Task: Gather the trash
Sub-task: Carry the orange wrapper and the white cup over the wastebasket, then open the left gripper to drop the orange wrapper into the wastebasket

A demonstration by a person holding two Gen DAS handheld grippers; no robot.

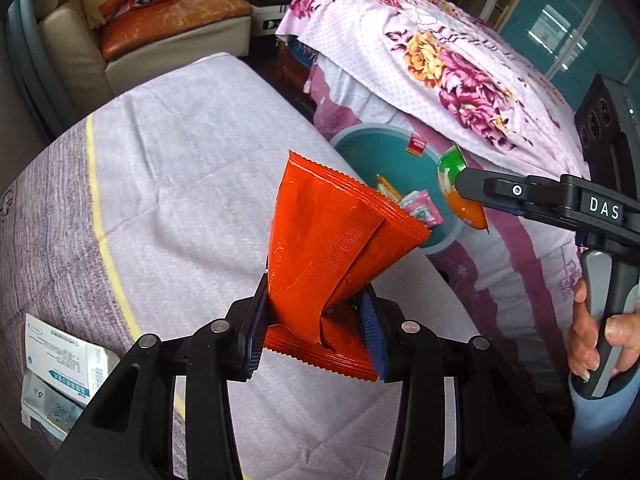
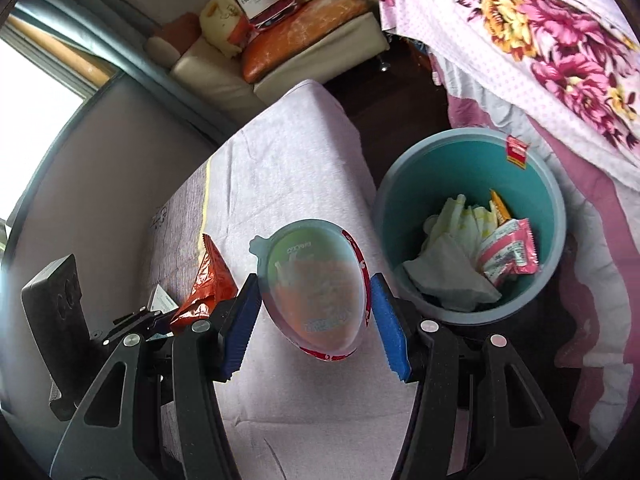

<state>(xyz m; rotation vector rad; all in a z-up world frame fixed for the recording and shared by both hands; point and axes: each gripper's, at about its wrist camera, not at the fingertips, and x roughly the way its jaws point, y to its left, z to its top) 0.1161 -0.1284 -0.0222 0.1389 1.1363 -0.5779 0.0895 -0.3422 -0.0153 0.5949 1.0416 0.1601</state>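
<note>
Left gripper (image 1: 316, 320) pinches orange wrapper (image 1: 332, 240); right gripper (image 2: 314, 320) squeezes cup lid (image 2: 316, 280), maybe; both headed for bin (image 2: 404, 184).

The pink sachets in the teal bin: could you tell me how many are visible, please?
1 pink sachet shows, lying against the right inner wall of the teal bin, beside white tissue; more may be hidden beneath it.

both cameras sit just behind their own fingers, angled steeply down over the lilac-covered surface (image 1: 192, 168). the left view faces right toward the teal bin (image 1: 384, 160), catching the other gripper from the side. the right view looks nearer into that bin (image 2: 460, 168). both share the bin, the floral bedspread (image 1: 448, 64) and the sofa (image 2: 320, 56).
</note>
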